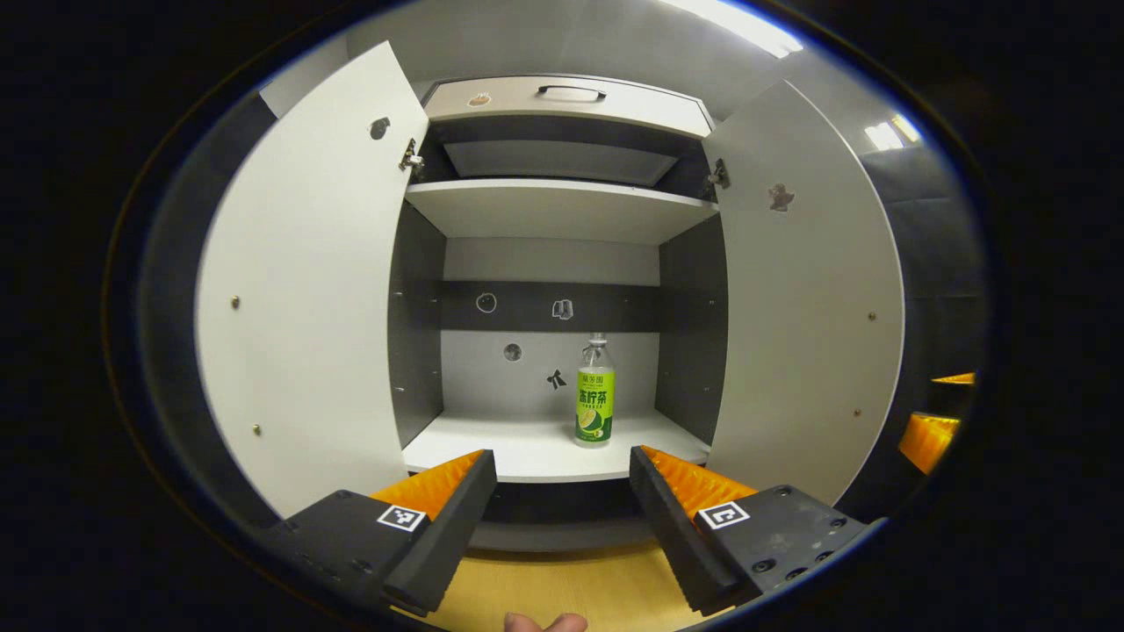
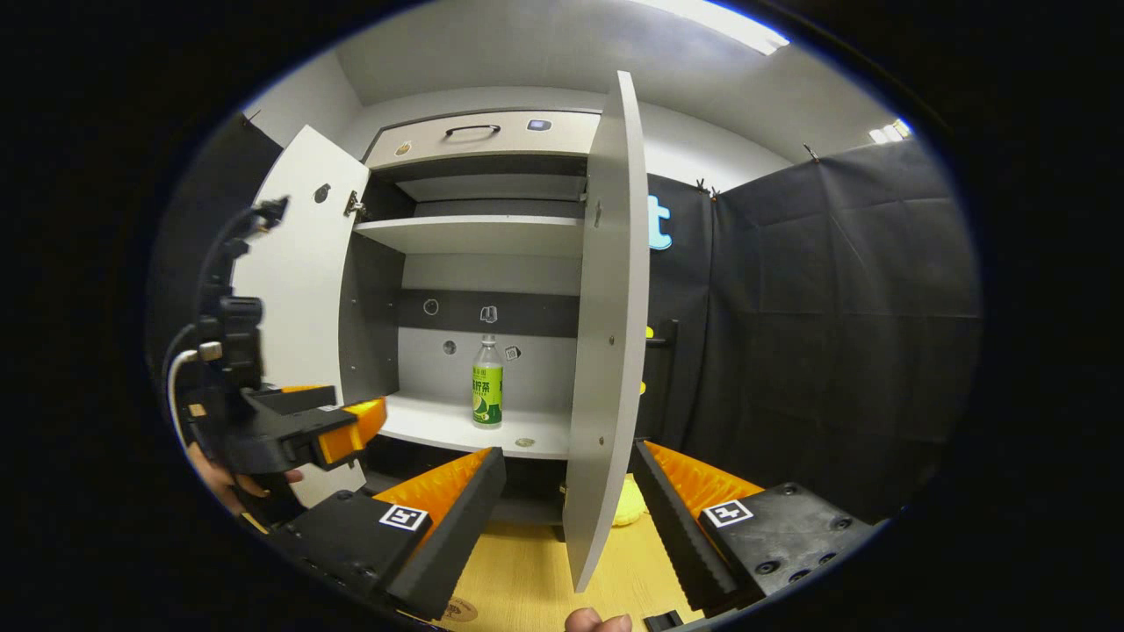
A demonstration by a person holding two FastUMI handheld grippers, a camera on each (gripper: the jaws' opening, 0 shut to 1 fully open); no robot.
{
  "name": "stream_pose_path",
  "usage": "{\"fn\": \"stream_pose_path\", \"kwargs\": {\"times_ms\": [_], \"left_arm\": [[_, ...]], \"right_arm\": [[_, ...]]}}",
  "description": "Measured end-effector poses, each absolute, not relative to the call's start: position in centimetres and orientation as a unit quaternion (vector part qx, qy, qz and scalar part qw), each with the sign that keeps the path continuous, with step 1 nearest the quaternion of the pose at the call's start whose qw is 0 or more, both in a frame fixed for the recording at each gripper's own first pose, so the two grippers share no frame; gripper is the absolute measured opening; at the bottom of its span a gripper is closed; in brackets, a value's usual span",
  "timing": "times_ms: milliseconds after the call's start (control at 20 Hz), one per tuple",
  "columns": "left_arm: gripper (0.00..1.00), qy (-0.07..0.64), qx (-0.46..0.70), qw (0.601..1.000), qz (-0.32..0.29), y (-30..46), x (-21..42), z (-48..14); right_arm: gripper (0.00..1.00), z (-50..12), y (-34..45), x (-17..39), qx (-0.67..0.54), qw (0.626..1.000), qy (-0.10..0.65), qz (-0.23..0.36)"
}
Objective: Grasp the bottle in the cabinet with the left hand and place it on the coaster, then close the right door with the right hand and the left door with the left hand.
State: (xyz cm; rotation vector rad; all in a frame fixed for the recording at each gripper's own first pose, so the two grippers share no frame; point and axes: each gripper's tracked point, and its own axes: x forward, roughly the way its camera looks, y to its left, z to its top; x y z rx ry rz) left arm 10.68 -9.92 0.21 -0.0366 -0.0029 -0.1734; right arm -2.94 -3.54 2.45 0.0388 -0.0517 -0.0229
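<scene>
Pretty plain booth: black cloth wall on the right, white ceiling with bright light panels, pale back wall, and a light wooden tabletop up close.

white cabinet shelf, bottle upright

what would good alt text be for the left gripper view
A green-labelled bottle stands upright on the lower shelf of an open cabinet, with the left door and right door both swung wide. The left gripper is open in the foreground, fingers apart and short of the shelf, above a wooden tabletop.
</scene>
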Motion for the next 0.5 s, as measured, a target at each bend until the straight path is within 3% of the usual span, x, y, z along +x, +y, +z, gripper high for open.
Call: {"fn": "stream_pose_path", "kwargs": {"times_ms": [500], "left_arm": [[0.97, -0.023, -0.019, 0.995, -0.098, -15.2, 25.7, 3.4]], "right_arm": [[0.98, 2.3, -9.6, -2.9, 0.033, 0.999, -0.026, -0.025]]}}
